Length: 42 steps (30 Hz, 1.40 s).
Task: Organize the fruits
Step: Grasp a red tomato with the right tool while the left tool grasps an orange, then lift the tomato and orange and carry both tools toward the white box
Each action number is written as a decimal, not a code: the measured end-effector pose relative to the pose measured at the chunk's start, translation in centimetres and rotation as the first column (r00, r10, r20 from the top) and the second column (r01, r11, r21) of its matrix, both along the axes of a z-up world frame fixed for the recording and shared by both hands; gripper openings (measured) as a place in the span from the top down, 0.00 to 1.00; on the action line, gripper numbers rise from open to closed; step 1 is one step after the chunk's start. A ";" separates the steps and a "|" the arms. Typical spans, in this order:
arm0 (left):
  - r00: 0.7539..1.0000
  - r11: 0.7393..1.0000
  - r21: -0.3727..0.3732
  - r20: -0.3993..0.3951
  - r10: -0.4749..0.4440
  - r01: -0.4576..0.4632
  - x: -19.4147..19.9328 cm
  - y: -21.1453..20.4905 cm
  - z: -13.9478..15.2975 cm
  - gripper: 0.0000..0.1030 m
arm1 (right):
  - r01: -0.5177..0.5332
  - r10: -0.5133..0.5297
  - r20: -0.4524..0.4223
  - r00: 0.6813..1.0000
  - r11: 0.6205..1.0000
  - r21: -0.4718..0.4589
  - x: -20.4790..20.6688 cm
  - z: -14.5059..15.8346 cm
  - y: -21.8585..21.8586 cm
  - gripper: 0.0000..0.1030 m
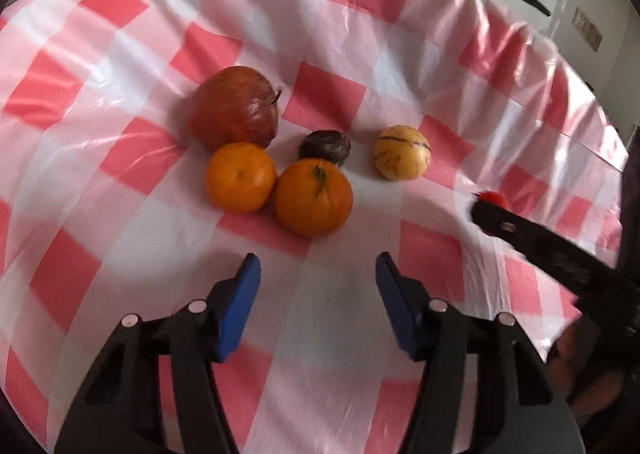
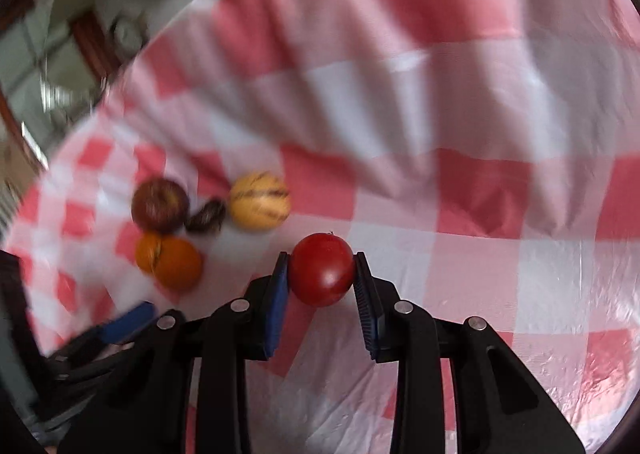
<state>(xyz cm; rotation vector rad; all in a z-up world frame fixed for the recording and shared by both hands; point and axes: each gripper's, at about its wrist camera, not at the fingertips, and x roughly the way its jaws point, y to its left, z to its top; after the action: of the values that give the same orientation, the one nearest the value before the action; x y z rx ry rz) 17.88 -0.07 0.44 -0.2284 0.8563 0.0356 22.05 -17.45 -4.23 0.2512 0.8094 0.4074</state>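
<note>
Checked tablecloth (image 1: 120,158) under loose fruits (image 1: 280,158), no container in view

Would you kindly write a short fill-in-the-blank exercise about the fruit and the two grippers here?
1. The right gripper is shut on a ____ round fruit.
2. The left gripper is open and holds ____.
3. The apple touches one of the ____ oranges.
4. The checked tablecloth is pink and ____.

Missing words: red; nothing; two; white
</note>
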 end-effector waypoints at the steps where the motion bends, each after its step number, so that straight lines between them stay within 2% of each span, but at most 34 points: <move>1: 1.000 1.000 0.013 -0.003 0.006 -0.006 0.9 -0.2 0.0 0.43 | 0.009 -0.009 -0.004 1.000 1.000 0.027 0.1 -0.1 -0.5 0.69; 3: 1.000 0.999 0.045 -0.012 0.013 -0.013 2.0 -0.5 -0.1 0.43 | 0.019 -0.019 -0.001 1.000 0.998 0.064 0.2 0.0 -1.2 0.69; 7: 0.999 0.995 0.095 -0.028 0.025 -0.022 3.9 -1.0 -0.2 0.44 | 0.025 -0.026 0.015 1.000 0.997 0.077 -0.1 0.1 -1.7 0.69; 9: 0.999 0.995 0.093 -0.025 0.032 -0.029 3.9 -0.8 -0.2 0.57 | 0.018 -0.020 0.024 1.000 0.997 0.072 -0.3 0.2 -1.7 0.69; 13: 1.000 1.000 0.016 0.008 -0.008 0.008 2.8 0.2 0.1 0.57 | 0.004 -0.006 0.043 0.999 0.999 0.048 -0.3 0.2 -1.0 0.69; 16: 0.999 1.000 -0.007 0.044 -0.004 0.005 1.1 0.8 0.7 0.57 | 0.008 -0.011 0.034 0.999 0.998 0.070 -0.2 0.1 -1.1 0.69; 18: 0.999 0.998 -0.060 0.049 0.001 0.002 -0.1 1.2 1.2 0.57 | 0.012 -0.015 0.035 0.999 0.996 0.085 -0.3 0.1 -1.5 0.69; 19: 0.998 0.995 -0.097 0.063 0.007 -0.001 -1.4 1.6 1.5 0.57 | 0.010 -0.013 0.034 0.999 0.996 0.088 -0.3 0.1 -1.6 0.69; 22: 0.992 0.992 -0.123 0.121 0.024 -0.009 -5.8 2.7 2.3 0.57 | 0.008 -0.011 0.031 0.999 0.996 0.089 -0.3 0.1 -1.9 0.69; 25: 0.986 0.982 -0.188 0.160 0.049 -0.018 -10.1 4.3 2.3 0.57 | 0.008 -0.011 0.031 0.999 0.996 0.092 -0.4 0.1 -1.9 0.69; 28: 0.984 0.969 -0.239 0.148 0.094 -0.057 -13.0 5.7 1.6 0.57 | 0.008 -0.011 0.029 1.000 0.995 0.095 -0.4 0.1 -1.9 0.69; 31: 0.984 0.962 -0.264 0.146 0.107 -0.066 -14.0 6.2 1.1 0.57 | 0.008 -0.011 0.028 1.000 0.995 0.104 -0.3 0.1 -2.1 0.69; 33: 0.985 0.966 -0.256 0.150 0.083 -0.042 -13.5 5.5 1.1 0.57 | 0.009 -0.012 0.031 0.999 0.994 0.113 -0.4 0.2 -2.3 0.69; 39: 0.984 0.988 -0.155 0.175 0.027 0.001 -13.3 3.5 1.5 0.57 | 0.032 -0.039 0.039 0.998 0.988 0.152 -0.6 0.3 -3.3 0.69; 42: 0.986 0.985 -0.170 0.168 0.023 0.006 -13.2 3.8 1.3 0.57 | 0.059 -0.067 0.046 0.997 0.985 0.160 -0.9 0.5 -3.8 0.69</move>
<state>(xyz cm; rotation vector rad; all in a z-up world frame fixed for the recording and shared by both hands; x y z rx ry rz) 4.71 3.70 1.74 -0.3904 0.6891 -0.0484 21.15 -21.24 -3.77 0.4118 0.7182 0.4178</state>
